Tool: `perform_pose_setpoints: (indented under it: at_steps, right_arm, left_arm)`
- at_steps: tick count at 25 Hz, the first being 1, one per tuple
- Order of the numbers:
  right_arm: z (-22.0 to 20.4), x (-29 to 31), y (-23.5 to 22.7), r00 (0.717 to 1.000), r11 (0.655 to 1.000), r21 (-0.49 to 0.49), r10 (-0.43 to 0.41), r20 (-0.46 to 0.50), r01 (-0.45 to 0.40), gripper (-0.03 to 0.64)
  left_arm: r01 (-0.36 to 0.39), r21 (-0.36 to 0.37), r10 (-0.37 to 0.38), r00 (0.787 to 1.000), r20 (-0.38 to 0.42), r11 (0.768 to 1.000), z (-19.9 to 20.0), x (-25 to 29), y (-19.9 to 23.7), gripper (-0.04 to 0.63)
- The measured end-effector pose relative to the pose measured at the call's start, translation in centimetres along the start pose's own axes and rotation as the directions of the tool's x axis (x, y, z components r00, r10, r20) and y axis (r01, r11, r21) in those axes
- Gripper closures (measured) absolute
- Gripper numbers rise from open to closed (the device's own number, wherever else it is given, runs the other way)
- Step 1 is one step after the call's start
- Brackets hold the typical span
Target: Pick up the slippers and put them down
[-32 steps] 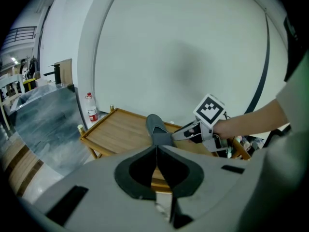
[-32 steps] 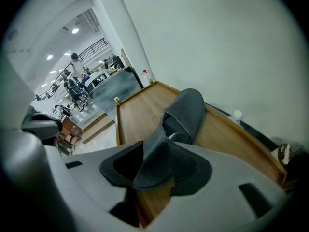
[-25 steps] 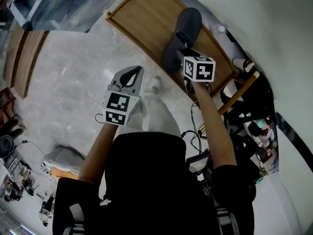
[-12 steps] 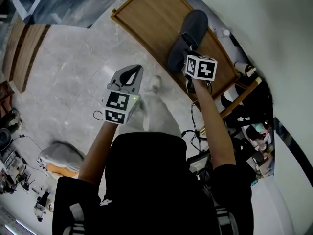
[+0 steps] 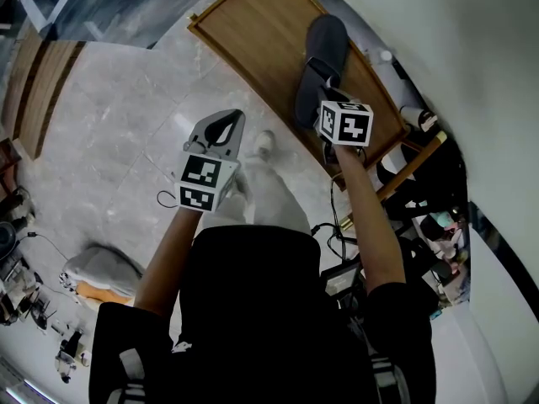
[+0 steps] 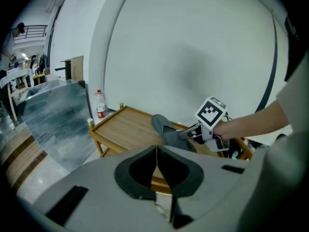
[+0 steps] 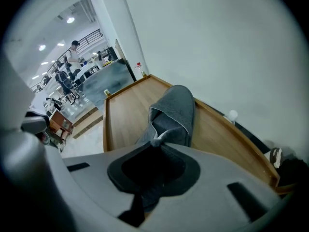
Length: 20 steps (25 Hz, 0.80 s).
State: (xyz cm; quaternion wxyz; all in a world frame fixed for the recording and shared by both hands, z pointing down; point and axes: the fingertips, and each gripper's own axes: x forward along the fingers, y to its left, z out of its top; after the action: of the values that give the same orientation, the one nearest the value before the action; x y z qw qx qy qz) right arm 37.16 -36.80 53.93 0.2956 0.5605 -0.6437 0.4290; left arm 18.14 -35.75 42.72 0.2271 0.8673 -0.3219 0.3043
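One grey slipper lies on the low wooden table, toe pointing away from me. My right gripper reaches down onto its heel end. Its jaws have just been closing, and in the right gripper view they pinch the edge of the slipper's upper. My left gripper hangs shut and empty over the grey floor, left of the table. From the left gripper view, the slipper and the right gripper show beyond its closed tips.
The table has a raised rim and stands against a white wall. A red-capped bottle stands on the floor by its far corner. Cables and dark clutter crowd the right. A grey bag lies on the floor at left.
The right gripper's jaws have come together on the slipper's upper, and the slipper now looks bunched and narrower. The left gripper has stayed where it was.
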Motion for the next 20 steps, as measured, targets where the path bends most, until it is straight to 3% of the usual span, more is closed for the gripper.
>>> perform_pose_setpoints:
  at_steps: [20]
  right_arm:
    - [-0.6, -7.3, 4.8, 0.993, 0.984, -0.174, -0.029, 0.114, 0.048, 0.600]
  left_arm:
    - [-0.010, 0.016, 0.009, 0.998, 0.060, 1.000, -1.4, -5.4, -0.5, 0.588]
